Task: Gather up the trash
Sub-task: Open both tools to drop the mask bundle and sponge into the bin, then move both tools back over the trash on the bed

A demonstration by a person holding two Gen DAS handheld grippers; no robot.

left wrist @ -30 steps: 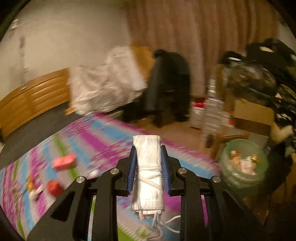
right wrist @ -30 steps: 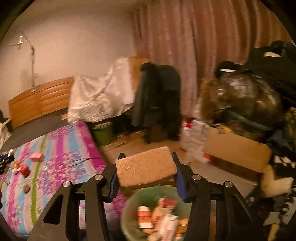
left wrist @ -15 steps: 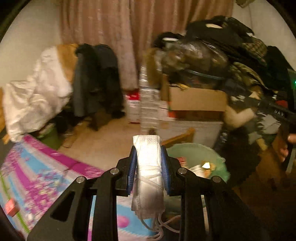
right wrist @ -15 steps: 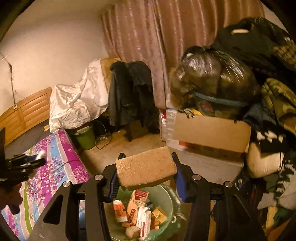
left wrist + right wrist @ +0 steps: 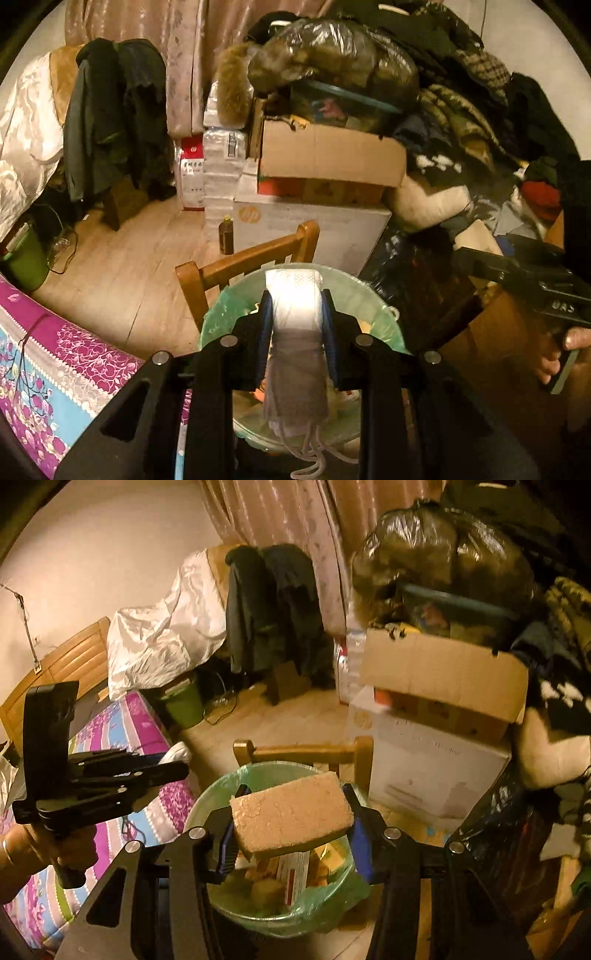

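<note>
Left gripper (image 5: 295,325): clamped tight on a folded white face mask (image 5: 297,314), its ear loops dangling at 6 o'clock below the jaws.
Right gripper (image 5: 291,823): jaws set half apart and pressed on both ends of a tan sponge-like block (image 5: 291,814), which sits tilted, its 3 o'clock end higher.
Bin (image 5: 221,801): a round pail lined with a green plastic bag, directly under both grippers; boxes and wrappers already lie inside. In the left wrist view its rim (image 5: 373,295) rings the mask from 9 round to 3 o'clock.
Chair (image 5: 306,751): wooden, its back rail just beyond the bin at 12 o'clock.
Bedspread (image 5: 122,731): purple and blue, at 9 o'clock of the bin, close to its rim.
Other hand in view: from the right wrist, the left gripper is seen side-on (image 5: 177,768) at 9 o'clock, near the bin's edge rather than over its centre.
Stage, as I judge it: both pieces are over the bin, release not yet made.
Risk, mask: light and floppy, so it may drift onto the bedspread; the loops could snag on a jaw and stay hanging.
Risk, block: wide and tilted; dropped off-centre it may strike the rim and bounce to the floor, or drag the loose liner down.
Risk, crowding: two grippers over one opening could knock together.
</note>
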